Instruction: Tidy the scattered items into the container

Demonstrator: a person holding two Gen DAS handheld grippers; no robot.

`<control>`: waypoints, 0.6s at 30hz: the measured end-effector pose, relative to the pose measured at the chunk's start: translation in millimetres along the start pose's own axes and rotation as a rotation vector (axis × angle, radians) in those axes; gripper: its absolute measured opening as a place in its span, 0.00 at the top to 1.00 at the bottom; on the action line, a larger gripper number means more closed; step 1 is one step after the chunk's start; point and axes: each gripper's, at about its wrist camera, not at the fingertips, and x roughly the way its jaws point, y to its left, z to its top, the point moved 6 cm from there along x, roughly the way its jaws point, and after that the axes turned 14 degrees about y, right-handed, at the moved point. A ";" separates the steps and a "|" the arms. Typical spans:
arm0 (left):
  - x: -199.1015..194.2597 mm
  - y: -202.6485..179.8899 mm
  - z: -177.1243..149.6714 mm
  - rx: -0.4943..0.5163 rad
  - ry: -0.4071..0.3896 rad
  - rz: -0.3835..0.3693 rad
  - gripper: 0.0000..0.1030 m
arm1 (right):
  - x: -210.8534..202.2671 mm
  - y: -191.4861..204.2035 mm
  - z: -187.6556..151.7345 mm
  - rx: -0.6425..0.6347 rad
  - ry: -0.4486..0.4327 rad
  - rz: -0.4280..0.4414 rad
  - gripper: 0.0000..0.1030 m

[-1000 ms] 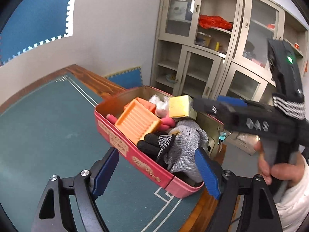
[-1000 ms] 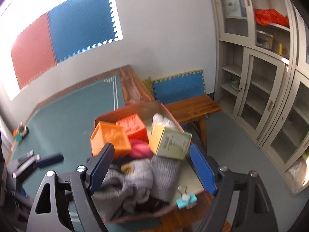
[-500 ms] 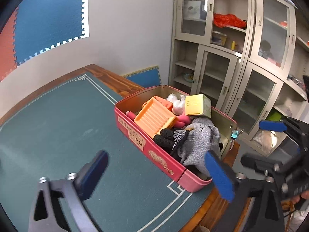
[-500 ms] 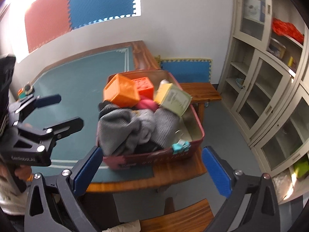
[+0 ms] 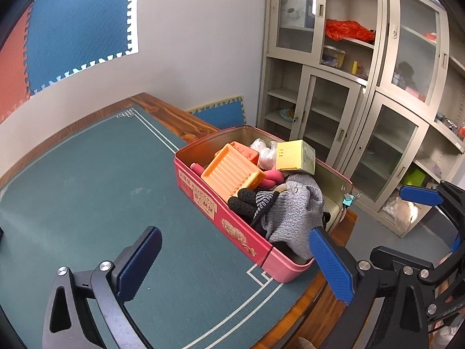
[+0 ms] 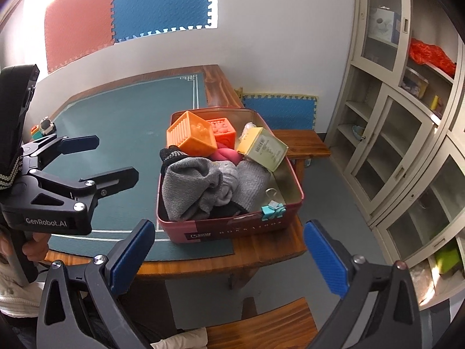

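Note:
A pink tin box (image 5: 232, 229) (image 6: 232, 229) stands at the table's corner. It holds orange blocks (image 5: 232, 171) (image 6: 191, 136), a yellow carton (image 5: 295, 157) (image 6: 261, 148), a pink item (image 5: 273, 177), grey knit cloth (image 5: 296, 212) (image 6: 200, 186) and a black glove (image 5: 247, 203). A teal binder clip (image 6: 271, 210) sits on its rim. My left gripper (image 5: 235, 264) is open and empty, in front of the box. My right gripper (image 6: 229, 258) is open and empty, back from the table edge. The left gripper also shows in the right wrist view (image 6: 110, 157).
A green mat (image 5: 87, 189) covers the wooden table (image 6: 261, 250). A small toy (image 6: 43, 126) lies at the mat's far left. A wooden bench (image 6: 305, 145) stands beyond the box, another (image 6: 261, 328) below. Glass-door cabinets (image 5: 348, 87) line the right wall.
Both grippers have pulled back from the box and opened wider. The box and its contents have stayed in place.

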 end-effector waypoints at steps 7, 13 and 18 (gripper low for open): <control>0.6 8.4 1.3 -0.028 -0.001 0.046 0.01 | 5.5 -2.1 -6.8 -0.017 0.034 -0.021 0.01; 0.3 16.8 3.0 -0.051 -0.007 0.066 0.01 | 10.2 11.1 -6.2 -0.031 0.035 0.015 0.01; 0.1 16.4 2.7 -0.043 -0.014 0.060 0.01 | 10.4 17.8 -0.1 -0.039 0.019 0.017 0.01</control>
